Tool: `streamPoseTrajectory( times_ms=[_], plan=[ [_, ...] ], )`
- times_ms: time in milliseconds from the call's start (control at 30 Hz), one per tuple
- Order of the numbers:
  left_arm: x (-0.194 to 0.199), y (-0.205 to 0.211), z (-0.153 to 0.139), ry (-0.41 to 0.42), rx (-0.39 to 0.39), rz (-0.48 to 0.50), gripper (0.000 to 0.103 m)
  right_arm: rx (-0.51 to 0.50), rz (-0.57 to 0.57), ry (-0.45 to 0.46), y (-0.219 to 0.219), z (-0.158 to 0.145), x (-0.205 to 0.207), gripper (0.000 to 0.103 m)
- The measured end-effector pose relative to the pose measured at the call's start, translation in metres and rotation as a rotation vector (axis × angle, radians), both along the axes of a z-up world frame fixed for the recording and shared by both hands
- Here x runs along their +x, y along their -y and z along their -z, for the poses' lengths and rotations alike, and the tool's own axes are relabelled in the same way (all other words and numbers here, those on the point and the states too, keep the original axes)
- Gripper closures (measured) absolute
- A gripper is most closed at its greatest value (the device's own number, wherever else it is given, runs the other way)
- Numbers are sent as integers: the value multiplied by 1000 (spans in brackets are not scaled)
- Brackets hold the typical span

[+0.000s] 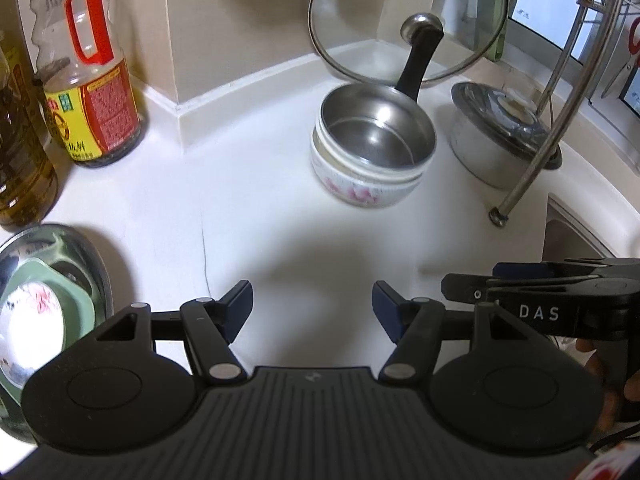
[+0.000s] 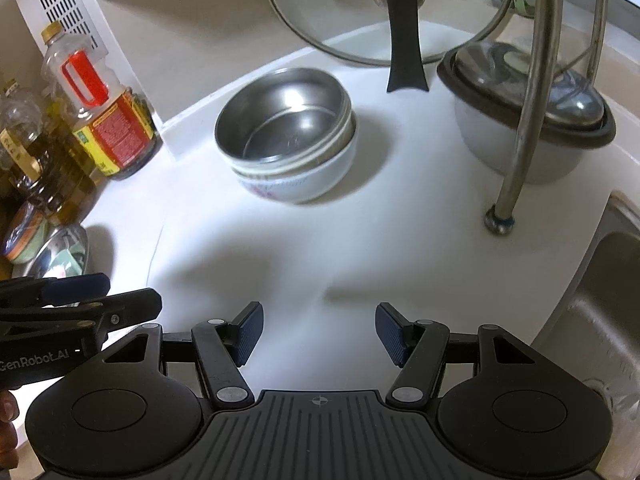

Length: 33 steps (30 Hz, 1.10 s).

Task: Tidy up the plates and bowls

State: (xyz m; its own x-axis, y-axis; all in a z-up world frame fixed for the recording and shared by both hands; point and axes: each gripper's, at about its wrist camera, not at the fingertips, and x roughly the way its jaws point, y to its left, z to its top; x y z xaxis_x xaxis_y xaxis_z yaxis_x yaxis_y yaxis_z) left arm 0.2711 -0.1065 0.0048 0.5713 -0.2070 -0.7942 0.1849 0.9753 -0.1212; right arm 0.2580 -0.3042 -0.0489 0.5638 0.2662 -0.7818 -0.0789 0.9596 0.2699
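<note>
Left wrist view: both the left gripper (image 1: 313, 312) and right gripper (image 2: 319, 334) hover parted and empty above the white counter (image 1: 248, 216). Ahead, a round steel bowl (image 1: 378, 128) sits nested in a floral white ceramic bowl (image 1: 360, 188). Stacking seems under way; next comes reaching another dish.

Black left gripper (image 1: 313, 312), blue ribbed jaws, silver rivets, right gripper (image 2: 319, 334) alike

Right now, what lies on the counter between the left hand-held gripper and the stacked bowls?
Nothing: only bare white counter separates the left hand-held gripper from the stacked bowls, seen in both wrist views.
</note>
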Motion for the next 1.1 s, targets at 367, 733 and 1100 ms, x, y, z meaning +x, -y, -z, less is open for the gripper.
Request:
streamPoseTrajectory(
  times_ms=[367,733,1100],
  plan=[
    [51,4,-28,104,-29,-4,39,5,71,121,8,-33,43,41],
    [108,20,-21,124,-7,17,39,-18,101,154,9,-31,92,41],
    [144,34,3,73,9,29,47,-52,87,109,8,-7,129,51]
  ],
)
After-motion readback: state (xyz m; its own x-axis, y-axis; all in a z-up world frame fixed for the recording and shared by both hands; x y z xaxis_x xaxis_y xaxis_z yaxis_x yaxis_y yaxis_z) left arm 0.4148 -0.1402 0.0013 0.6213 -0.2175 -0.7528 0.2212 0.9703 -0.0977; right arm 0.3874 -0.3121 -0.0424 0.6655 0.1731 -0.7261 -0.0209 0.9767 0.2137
